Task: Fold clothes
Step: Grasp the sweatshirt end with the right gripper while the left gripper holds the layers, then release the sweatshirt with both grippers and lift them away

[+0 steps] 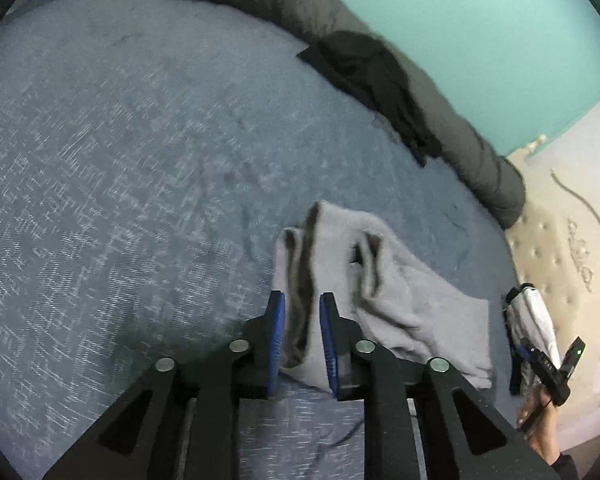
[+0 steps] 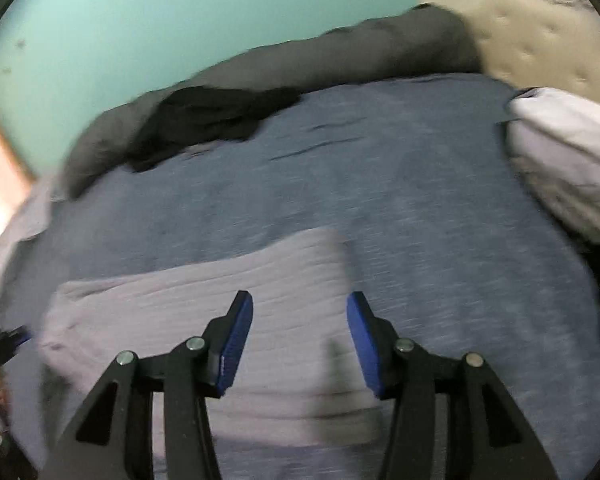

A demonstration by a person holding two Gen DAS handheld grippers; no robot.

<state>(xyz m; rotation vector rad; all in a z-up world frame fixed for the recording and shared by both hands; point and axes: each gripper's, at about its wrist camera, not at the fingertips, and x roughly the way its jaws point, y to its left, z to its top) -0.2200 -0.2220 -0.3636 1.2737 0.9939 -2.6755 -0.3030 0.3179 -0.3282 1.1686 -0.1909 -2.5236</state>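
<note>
- My left gripper (image 1: pixel 302 312) is standing with its jaws slightly parted. A dark-lined edge of the grey garment (image 1: pixel 380 280) is running up between the blue pads (image 1: pixel 278 340), but I am not seeing them pinch it, so I am reading this grip as released.
- My right gripper (image 2: pixel 300 312) is hanging with its jaws clearly apart and nothing between them. Its left pad is sitting over the grey garment (image 2: pixel 204 292) and its right pad over bare bed cover, so it is straddling the garment's right-hand edge without gripping it.
- I judge both sets of jaws are parted because the cloth is being laid down rather than carried: it is lying flat and slack.
- The grey garment is resting on the blue bed cover (image 1: pixel 120 160), directly under and ahead of both grippers. It is lying as a compact, roughly rectangular bundle with a flap turned over at its left end, so I take a fold as partly made.
- Beyond the garment, a black garment (image 1: pixel 372 76) is lying crumpled at the bed's far edge, partly on a dark grey rolled quilt (image 1: pixel 480 160) along the teal wall (image 1: pixel 460 20). It looks unfolded.
- Right of the grey garment, a white bundle (image 2: pixel 568 148) is sitting near the padded headboard (image 2: pixel 540 40).
- A hand (image 1: pixel 540 420) is holding the other gripper right of the grey garment.
</note>
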